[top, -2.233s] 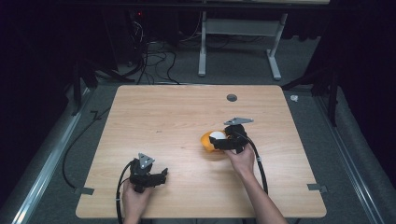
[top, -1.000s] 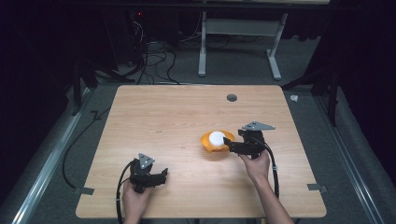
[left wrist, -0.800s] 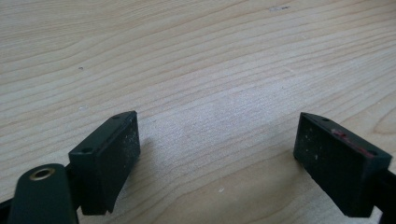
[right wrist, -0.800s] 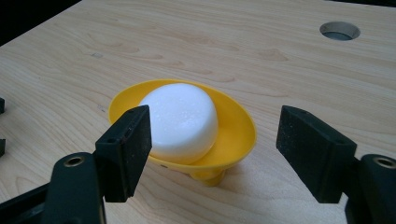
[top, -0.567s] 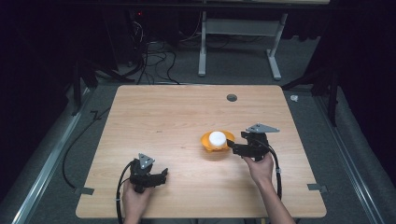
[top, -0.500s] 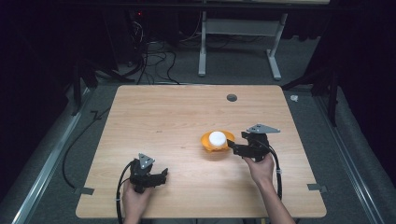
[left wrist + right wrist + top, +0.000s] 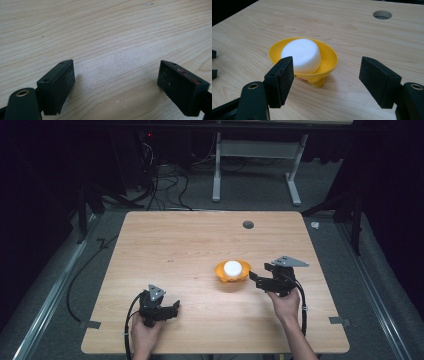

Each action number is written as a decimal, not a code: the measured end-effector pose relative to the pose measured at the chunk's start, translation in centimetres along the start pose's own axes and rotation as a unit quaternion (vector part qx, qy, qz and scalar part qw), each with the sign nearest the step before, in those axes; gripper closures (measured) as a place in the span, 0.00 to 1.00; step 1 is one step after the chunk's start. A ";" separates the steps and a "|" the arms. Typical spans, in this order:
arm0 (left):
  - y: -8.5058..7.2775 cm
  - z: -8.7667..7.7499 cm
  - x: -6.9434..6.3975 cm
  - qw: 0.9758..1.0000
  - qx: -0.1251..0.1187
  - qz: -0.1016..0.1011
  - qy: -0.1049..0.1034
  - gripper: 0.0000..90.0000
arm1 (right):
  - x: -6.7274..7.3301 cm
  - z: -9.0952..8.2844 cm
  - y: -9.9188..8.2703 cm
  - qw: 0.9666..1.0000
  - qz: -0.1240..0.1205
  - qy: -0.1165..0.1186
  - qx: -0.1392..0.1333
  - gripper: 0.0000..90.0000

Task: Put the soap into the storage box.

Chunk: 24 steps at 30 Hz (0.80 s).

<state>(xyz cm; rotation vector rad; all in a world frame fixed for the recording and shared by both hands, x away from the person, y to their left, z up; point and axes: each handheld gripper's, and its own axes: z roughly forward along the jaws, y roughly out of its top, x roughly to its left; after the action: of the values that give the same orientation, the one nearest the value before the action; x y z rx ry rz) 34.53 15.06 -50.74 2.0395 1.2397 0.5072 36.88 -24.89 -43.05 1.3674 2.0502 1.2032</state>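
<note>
1. One counter (image 7: 165,250): a pale wood-grain top, rectangular with rounded corners, with one round hole (image 7: 248,225) near its far edge.
2. One bowl (image 7: 232,272): smooth yellow plastic, round, shallow and flared, on a small foot. It stands right of the counter's middle.
3. One white piece (image 7: 233,267): a matte, foam-like puck with rounded edges that sits inside the bowl, leaning on its wall.
4. Two grippers, each held in one hand and each with two flat, black, rectangular fingers.
5. The right gripper (image 7: 329,80) sits just beside the bowl on its right and points at it; its fingers (image 7: 283,75) are spread wide, holding nothing.
6. The left gripper (image 7: 116,85) is low over bare wood near the front-left edge, well apart from the bowl; its fingers (image 7: 60,80) are spread wide with nothing between them.
</note>
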 end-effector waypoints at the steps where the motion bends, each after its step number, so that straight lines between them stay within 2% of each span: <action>1: 0.0 0.0 0.0 1.000 0.000 0.000 0.000 0.17 | 0.0 -0.1 0.0 1.000 0.001 0.000 -0.001 0.32; 9: 0.0 0.0 0.0 1.000 0.000 0.000 0.000 0.17 | -0.3 -0.7 -0.4 1.000 0.002 -0.004 -0.005 0.32; 24: 0.0 0.0 0.0 1.000 0.000 0.000 0.000 0.17 | -1.3 -2.2 -1.3 1.000 0.019 -0.009 -0.011 0.34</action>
<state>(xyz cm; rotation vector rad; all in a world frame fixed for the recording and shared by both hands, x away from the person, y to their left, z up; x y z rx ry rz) 34.53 15.06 -50.74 2.0396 1.2396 0.5071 35.21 -27.25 -43.05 1.4073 2.0008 1.2215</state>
